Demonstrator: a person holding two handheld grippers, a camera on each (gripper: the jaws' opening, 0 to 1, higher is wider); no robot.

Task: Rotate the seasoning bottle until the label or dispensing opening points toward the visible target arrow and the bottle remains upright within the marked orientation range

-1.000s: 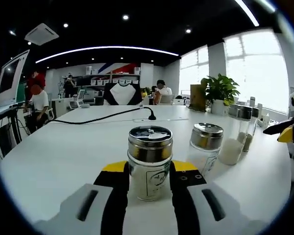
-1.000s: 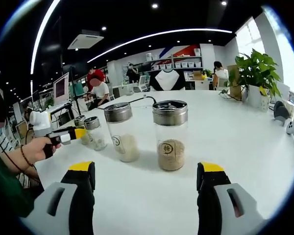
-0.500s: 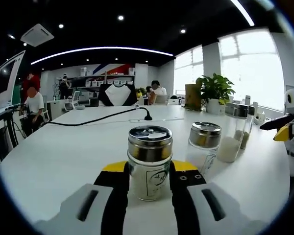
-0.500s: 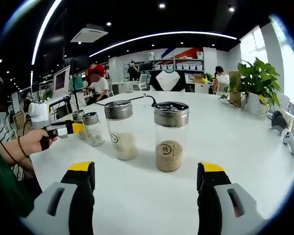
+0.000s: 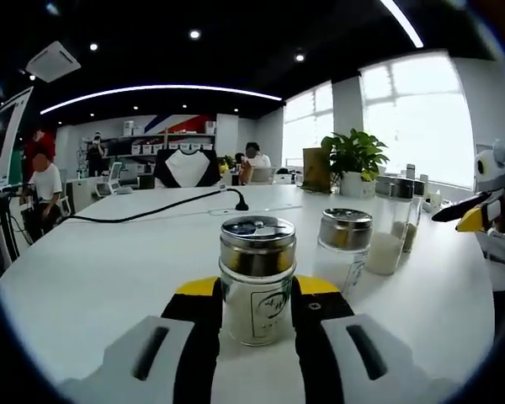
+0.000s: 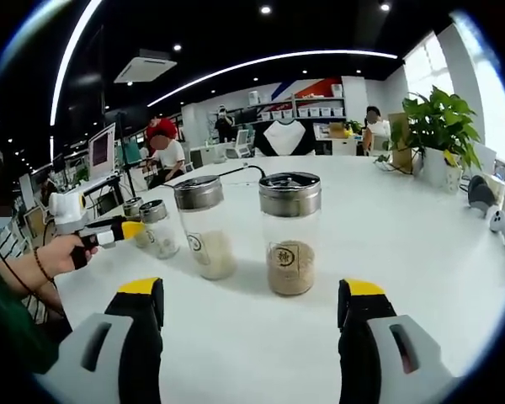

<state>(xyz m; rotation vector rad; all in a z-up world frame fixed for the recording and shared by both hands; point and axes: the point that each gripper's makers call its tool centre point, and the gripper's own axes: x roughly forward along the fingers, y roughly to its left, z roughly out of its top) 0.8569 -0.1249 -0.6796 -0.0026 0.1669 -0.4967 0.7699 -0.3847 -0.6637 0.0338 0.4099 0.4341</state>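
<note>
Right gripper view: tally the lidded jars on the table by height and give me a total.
Tall jar: 2
Short jar: 2
Total: 4

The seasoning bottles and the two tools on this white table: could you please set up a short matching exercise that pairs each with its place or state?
Things:
1. left tool
2. right tool
3. short seasoning bottle
4. tall bottle with brown powder

Places or states:
A. stands upright on the white table, ahead of open jaws, touched by neither
B. open, with nothing between its jaws
C. shut on a bottle
D. gripped between two black jaws, upright, steel lid on top

Pairs: 1-C, 2-B, 3-D, 4-A
</note>
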